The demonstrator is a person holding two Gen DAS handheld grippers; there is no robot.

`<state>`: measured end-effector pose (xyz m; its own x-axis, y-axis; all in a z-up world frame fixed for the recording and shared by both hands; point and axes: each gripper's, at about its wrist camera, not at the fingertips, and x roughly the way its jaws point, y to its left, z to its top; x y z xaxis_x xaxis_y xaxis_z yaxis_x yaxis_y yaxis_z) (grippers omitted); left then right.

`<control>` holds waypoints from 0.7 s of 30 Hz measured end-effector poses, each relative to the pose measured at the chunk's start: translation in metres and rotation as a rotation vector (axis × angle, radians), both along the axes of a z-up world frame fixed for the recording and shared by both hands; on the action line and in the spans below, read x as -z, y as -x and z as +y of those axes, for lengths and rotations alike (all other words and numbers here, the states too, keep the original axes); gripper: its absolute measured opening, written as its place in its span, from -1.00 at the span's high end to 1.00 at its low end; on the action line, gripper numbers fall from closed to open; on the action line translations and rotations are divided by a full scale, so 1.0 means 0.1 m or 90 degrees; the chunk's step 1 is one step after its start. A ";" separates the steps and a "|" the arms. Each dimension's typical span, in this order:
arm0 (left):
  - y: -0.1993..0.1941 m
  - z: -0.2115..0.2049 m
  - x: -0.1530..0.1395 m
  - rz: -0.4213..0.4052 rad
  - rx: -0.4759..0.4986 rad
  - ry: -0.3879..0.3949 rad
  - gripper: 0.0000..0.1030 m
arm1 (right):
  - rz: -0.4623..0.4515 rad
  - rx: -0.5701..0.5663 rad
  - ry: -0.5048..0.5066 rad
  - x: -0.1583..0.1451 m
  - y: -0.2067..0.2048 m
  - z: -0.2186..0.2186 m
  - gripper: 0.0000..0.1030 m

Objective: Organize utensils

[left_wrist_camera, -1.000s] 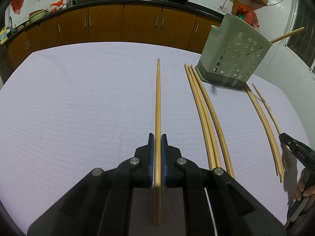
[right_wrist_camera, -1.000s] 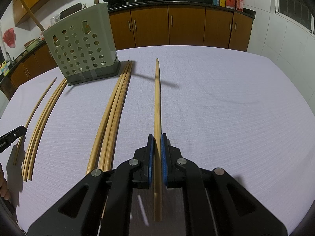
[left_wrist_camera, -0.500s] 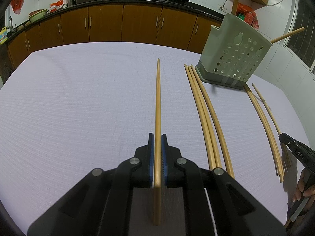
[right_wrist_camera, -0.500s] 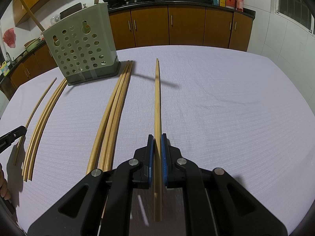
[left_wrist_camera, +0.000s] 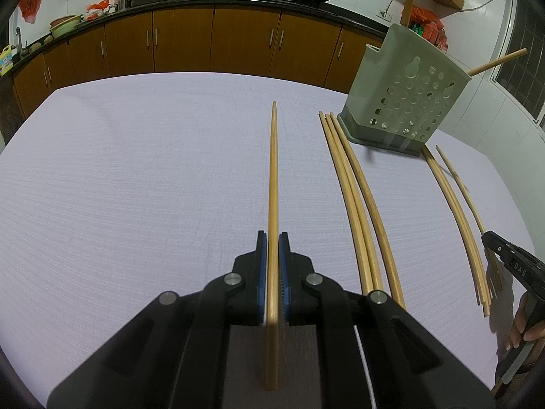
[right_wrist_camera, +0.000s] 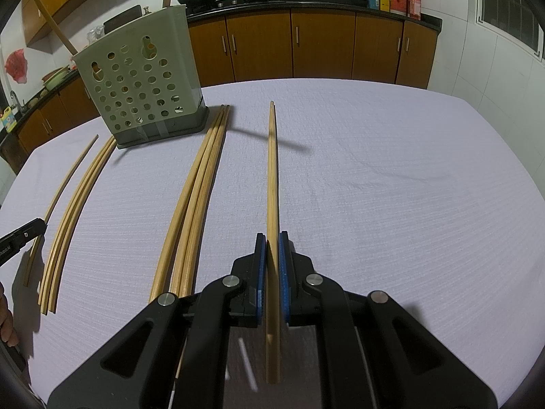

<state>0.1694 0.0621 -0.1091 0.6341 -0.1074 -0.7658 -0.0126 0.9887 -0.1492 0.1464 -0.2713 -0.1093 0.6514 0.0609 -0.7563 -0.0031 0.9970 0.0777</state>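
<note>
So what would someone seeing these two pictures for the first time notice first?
Each pair of tongs, left and right, is shut on one long chopstick that points straight ahead over the lilac tablecloth. Next comes the green perforated holder standing at the far side, with a bundle of three chopsticks lying on the cloth beside it.

Left wrist view: low and close over the table (left_wrist_camera: 136, 170), facing the far cabinets (left_wrist_camera: 211, 41), utensil holder (left_wrist_camera: 405, 102) far right. Right wrist view: equally low, holder (right_wrist_camera: 143, 81) far left. Shared: holder, table, cabinets.
</note>
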 end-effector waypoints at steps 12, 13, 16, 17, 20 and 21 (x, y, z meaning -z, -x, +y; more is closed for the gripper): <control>0.00 0.00 0.00 0.000 0.000 0.000 0.81 | 0.000 0.000 0.000 0.00 0.00 -0.01 0.83; 0.00 0.00 0.00 0.000 0.000 0.000 0.81 | 0.000 0.000 0.000 0.00 0.00 -0.01 0.83; 0.00 0.00 0.00 0.000 0.000 0.001 0.81 | 0.000 0.000 -0.001 0.00 0.00 -0.01 0.83; 0.00 0.00 0.00 0.000 0.000 0.001 0.81 | 0.000 0.000 -0.001 0.00 0.00 -0.01 0.83; 0.01 -0.02 -0.01 0.000 0.003 -0.007 0.81 | 0.000 0.000 -0.002 0.00 0.01 -0.01 0.83; 0.02 -0.02 -0.01 0.001 0.005 -0.012 0.81 | 0.000 0.000 -0.003 0.00 0.00 -0.01 0.83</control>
